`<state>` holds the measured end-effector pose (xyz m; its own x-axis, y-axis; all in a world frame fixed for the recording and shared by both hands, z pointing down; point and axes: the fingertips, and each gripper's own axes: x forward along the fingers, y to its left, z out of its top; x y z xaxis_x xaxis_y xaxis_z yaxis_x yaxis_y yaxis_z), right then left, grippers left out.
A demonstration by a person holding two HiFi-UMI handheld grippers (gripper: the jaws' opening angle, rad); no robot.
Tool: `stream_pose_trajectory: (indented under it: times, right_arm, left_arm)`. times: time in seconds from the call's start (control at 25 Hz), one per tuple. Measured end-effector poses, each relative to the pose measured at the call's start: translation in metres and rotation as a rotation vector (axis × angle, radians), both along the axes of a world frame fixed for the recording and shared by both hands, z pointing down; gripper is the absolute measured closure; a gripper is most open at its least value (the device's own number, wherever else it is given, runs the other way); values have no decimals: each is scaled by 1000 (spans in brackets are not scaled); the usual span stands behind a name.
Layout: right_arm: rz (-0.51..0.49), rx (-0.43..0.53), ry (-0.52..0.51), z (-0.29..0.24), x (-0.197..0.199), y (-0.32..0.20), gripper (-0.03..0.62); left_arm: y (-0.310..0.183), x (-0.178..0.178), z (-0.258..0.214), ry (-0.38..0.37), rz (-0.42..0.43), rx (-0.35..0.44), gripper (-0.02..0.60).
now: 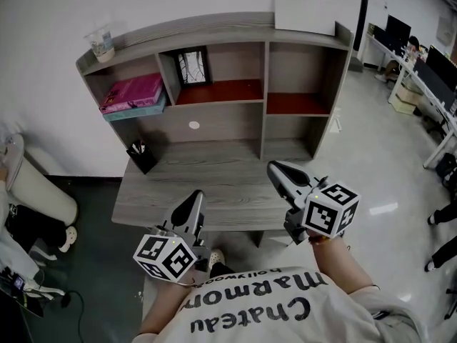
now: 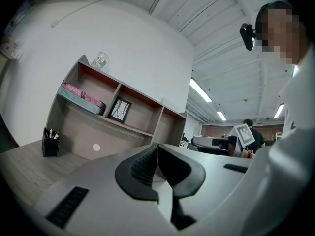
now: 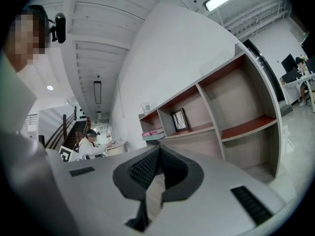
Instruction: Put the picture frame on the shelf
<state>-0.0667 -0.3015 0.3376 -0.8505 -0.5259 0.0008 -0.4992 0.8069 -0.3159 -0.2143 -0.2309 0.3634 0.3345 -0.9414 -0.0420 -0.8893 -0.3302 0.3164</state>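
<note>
Entry: task status.

Picture frame (image 1: pixel 193 67) is in the upper middle compartment of the shelf (image 1: pixel 230 90). It stands upright on the red board, close to that compartment's left divider. From the head view I cannot say whether it leans on the back panel or rests on its own stand; it is small at this range.

Left gripper (image 2: pixel 157 147): jaws together, pads meeting, nothing between them. Right gripper (image 3: pixel 159 149): the same, pads closed on each other, empty. Both point level toward the shelf, over the front part of the desk (image 1: pixel 214 186) and well apart from the frame.

Other items noted:
- Pink box (image 1: pixel 133 93) in the left compartment.
- Clear cup (image 1: pixel 101 43) on the top board, left end.
- White box (image 1: pixel 305 14) on the top board, right end.
- Black pen holder (image 1: pixel 141 156) on the desk below the left compartment.
- The two right-hand compartments hold nothing that I can see.

Judgement: the placement looks done. The frame is seated on the shelf and neither gripper holds or touches it. I see nothing left on the desk to be moved. What may remain is only to confirm that the frame sits stable.
</note>
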Motion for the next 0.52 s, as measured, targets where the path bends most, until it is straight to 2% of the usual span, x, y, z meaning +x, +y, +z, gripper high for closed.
stream_pose_trajectory:
  times: [0.28, 0.52]
  right_arm:
    - [-5, -10, 33, 15, 7, 13, 594]
    - [9, 49, 127, 20, 7, 22, 589]
  left_arm:
    - [15, 8, 11, 6, -7, -21, 565]
    - [24, 13, 13, 4, -10, -31, 565]
